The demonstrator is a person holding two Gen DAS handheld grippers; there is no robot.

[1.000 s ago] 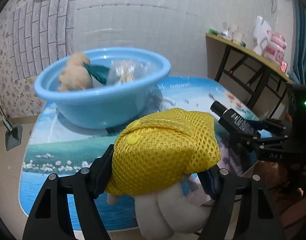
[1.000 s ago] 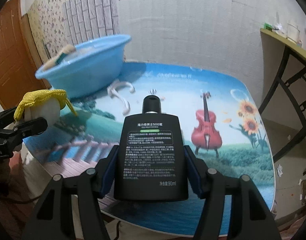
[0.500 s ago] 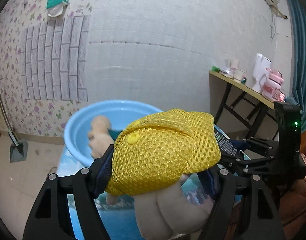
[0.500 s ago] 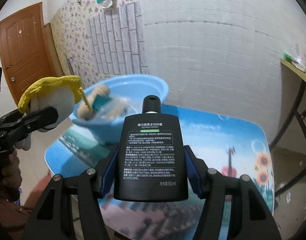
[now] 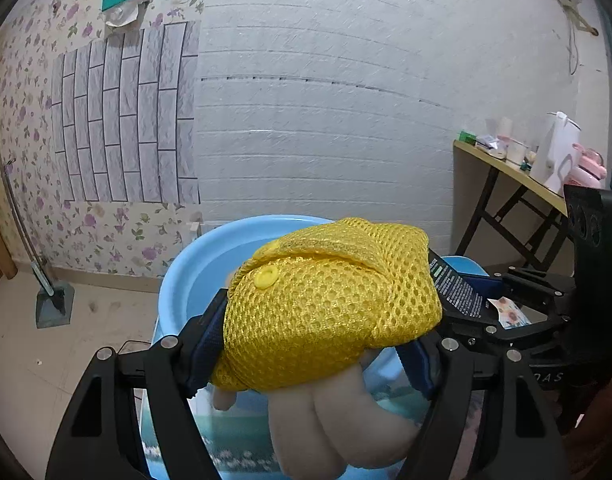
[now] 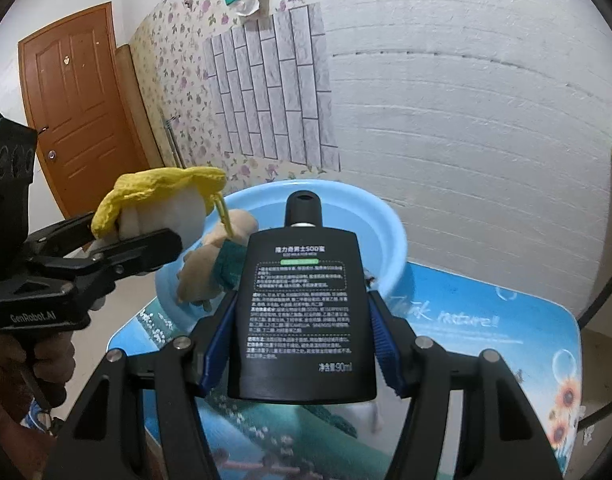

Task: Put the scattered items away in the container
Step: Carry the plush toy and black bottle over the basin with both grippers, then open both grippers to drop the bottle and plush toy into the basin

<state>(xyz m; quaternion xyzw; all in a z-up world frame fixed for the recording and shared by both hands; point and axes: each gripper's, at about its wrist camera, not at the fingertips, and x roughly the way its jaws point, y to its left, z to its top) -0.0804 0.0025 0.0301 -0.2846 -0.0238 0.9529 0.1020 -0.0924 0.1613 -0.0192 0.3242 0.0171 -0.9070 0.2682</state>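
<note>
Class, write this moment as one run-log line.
left gripper: shut on plush toy | right gripper: shut on black bottle | basin: ahead

Yellow mesh-cloth plush toy [image 5: 329,304], glossy plastic basin [image 6: 385,236], matt black bottle [image 6: 302,312]

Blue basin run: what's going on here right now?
A person holds two handheld grippers. The left gripper is shut on a plush toy in a yellow mesh cover; the right gripper is shut on a black bottle. Both are held in the air in front of the blue basin, which already contains another plush toy.
</note>
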